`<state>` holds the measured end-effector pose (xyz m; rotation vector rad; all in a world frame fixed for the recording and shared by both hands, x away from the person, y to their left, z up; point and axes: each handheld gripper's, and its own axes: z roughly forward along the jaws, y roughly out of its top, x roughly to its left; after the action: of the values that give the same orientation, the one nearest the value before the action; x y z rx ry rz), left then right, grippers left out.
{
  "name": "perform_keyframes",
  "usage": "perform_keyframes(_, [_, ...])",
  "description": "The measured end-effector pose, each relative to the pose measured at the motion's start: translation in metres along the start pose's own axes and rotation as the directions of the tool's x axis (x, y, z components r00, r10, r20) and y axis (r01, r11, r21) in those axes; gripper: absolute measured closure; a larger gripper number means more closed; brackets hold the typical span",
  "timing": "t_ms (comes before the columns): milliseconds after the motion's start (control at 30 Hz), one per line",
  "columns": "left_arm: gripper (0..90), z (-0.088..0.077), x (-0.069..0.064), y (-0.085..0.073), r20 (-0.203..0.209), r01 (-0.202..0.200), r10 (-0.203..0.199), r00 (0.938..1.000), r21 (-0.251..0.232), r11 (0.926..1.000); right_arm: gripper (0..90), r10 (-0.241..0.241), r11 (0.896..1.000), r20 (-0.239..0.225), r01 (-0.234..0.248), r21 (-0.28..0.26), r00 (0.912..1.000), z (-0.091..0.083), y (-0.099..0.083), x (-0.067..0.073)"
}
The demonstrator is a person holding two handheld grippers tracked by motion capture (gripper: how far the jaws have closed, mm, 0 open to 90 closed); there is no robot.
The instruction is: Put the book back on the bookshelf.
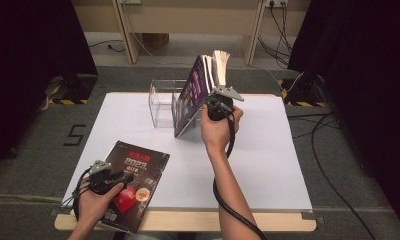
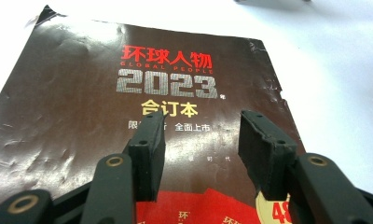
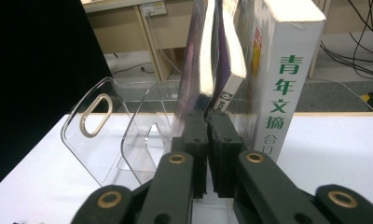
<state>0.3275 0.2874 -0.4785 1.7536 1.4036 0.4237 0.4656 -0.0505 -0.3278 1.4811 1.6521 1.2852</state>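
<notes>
The right gripper (image 1: pixel 217 102), jaws clenched on a glossy magazine (image 1: pixel 190 95) leaning in the clear acrylic rack (image 1: pixel 160 102), risked toppling the neighbouring books (image 1: pixel 219 65); the left gripper (image 1: pixel 119 176) hovered released over the brown magazine (image 1: pixel 133 165).

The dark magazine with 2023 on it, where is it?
In the high view the magazine lies flat at the table's near left corner, under the left gripper, far from the clear rack.
</notes>
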Motion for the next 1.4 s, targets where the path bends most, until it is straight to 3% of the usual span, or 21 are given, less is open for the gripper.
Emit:
perform_keyframes(533, [50.5,0.000,0.000,0.000,0.004,-0.005,0.005,1.0000,0.000,1.0000,88.0,0.015,1.000,0.007,-0.015,0.008,0.9999,0.009,0.011,0.001])
perform_keyframes(667, [50.5,-0.001,0.001,0.001,0.002,0.000,0.000,1.0000,-0.005,1.0000,83.4,0.013,1.000,0.010,-0.013,-0.006,0.9999,0.006,0.007,0.001])
perform_keyframes(1033, [50.3,0.000,0.000,0.000,0.001,-0.001,0.001,1.0000,-0.006,1.0000,62.0,0.043,0.999,-0.037,-0.044,-0.014,0.9984,0.003,-0.009,-0.006])
perform_keyframes(1400, [50.2,-0.001,0.002,0.001,0.001,0.004,-0.004,1.0000,-0.010,0.9999,56.8,0.073,0.997,-0.074,-0.073,0.004,0.9946,0.014,-0.016,-0.005])
